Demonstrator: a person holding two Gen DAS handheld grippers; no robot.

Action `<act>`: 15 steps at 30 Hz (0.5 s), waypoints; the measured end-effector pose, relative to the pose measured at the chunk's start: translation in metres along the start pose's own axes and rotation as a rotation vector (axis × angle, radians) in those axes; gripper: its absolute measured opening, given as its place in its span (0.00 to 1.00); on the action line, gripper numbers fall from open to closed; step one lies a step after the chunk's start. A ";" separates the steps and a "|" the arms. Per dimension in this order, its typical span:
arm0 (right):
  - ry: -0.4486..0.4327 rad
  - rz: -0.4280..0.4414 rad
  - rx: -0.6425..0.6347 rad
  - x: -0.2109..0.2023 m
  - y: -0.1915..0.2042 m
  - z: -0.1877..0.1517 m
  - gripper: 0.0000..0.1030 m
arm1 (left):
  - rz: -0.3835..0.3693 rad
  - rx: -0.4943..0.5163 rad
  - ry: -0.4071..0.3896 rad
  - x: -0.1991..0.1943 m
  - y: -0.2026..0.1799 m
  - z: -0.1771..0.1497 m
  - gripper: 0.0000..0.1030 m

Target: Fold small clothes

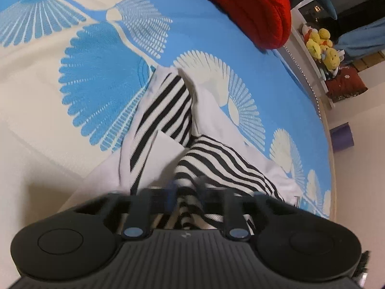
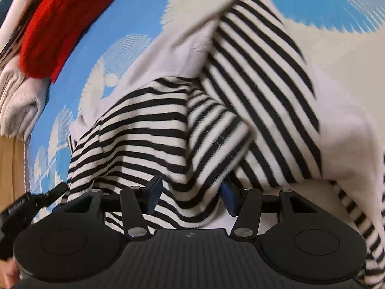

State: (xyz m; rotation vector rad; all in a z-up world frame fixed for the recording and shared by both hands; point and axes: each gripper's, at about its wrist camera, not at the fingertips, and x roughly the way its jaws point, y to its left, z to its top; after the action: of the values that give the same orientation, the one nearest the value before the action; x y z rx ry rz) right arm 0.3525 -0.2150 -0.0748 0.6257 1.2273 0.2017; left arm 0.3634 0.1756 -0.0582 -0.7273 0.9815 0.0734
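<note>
The striped garment (image 1: 166,110), black-and-white with plain white panels, lies rumpled on the bed (image 1: 31,120), over the blue-and-cream fan-patterned cover. It is not flat: one striped part runs away from me and another crosses over it.

My left gripper (image 1: 186,196) has its jaws pinched narrow on a bunched edge of that striped cloth. In the right wrist view my right gripper (image 2: 190,196) has its jaws partly apart, with a fold of stripes lying between the blue pads; I judge they are not squeezing it yet.

To do this step well, I'd close the right jaws on a single clean edge rather than a wad of layers. Then I'd draw both hands apart so the cloth goes taut and flat before I lay one half over the other.

Further out, a red knitted item (image 1: 250,7) sits at the far edge of the bed, and a pale bundle (image 2: 16,101) lies beside it. Both look near enough to catch a wide sweep, so I'd keep the fold on this side. Yellow plush toys (image 1: 322,45) sit on a shelf beyond the bed, out of my way.
</note>
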 end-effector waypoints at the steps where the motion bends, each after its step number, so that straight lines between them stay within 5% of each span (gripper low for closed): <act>1: -0.020 0.019 -0.022 -0.005 0.003 0.002 0.03 | -0.012 0.002 -0.024 -0.004 0.000 0.001 0.04; 4: -0.186 0.131 -0.049 -0.040 0.004 0.019 0.03 | -0.068 0.011 -0.093 -0.022 -0.005 0.005 0.03; 7: -0.347 0.111 -0.060 -0.073 -0.009 0.036 0.03 | -0.091 0.038 -0.106 -0.030 -0.009 0.006 0.03; 9: -0.316 0.093 0.014 -0.071 -0.030 0.044 0.03 | -0.050 0.059 -0.031 -0.019 -0.010 0.003 0.03; 12: -0.156 -0.019 0.084 -0.040 -0.051 0.044 0.04 | 0.090 0.084 0.085 0.007 -0.006 -0.007 0.06; 15: -0.143 -0.115 0.120 -0.026 -0.055 0.040 0.23 | 0.131 0.039 0.108 0.011 0.002 -0.006 0.16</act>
State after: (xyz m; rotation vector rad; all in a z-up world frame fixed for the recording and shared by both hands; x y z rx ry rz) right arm 0.3702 -0.2852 -0.0761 0.6596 1.1393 -0.0133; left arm 0.3652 0.1706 -0.0697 -0.6358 1.1305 0.1301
